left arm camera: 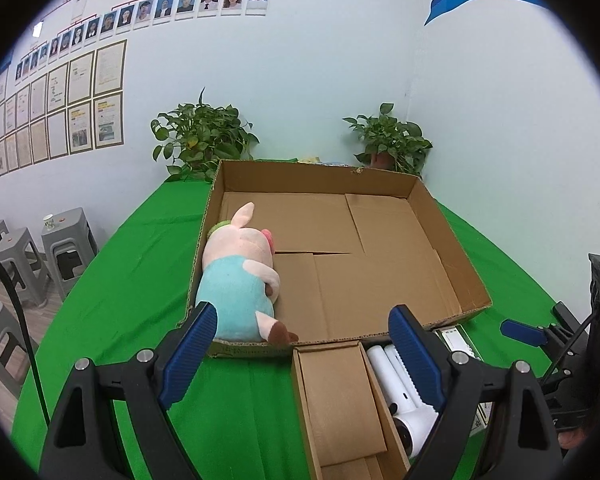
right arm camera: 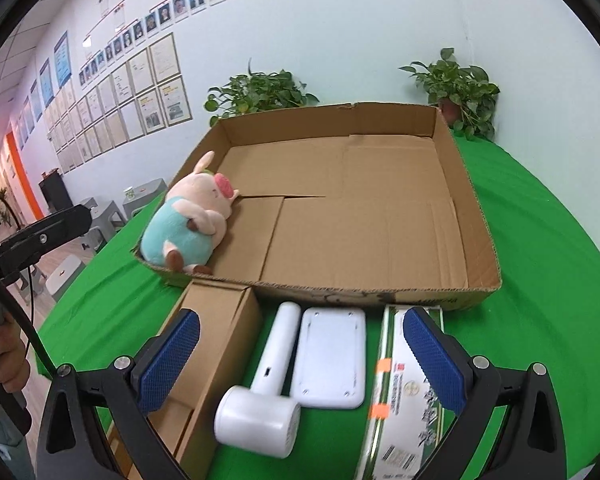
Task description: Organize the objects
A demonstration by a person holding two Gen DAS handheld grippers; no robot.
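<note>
Tongs (right arm camera: 300, 348) gape; only right view shows white pad (right arm camera: 329, 358).

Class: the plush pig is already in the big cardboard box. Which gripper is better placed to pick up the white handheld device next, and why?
Right. The right gripper is open with the white handheld device lying between its fingers, while the left gripper frames the small brown carton instead.

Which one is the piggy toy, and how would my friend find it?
Look for the big flat cardboard box on the green table. Inside it, in its near left corner, lies the plush pig. It is the only soft thing there: pink head, light blue body, while the things in front of the box are hard and white or cardboard.
</note>
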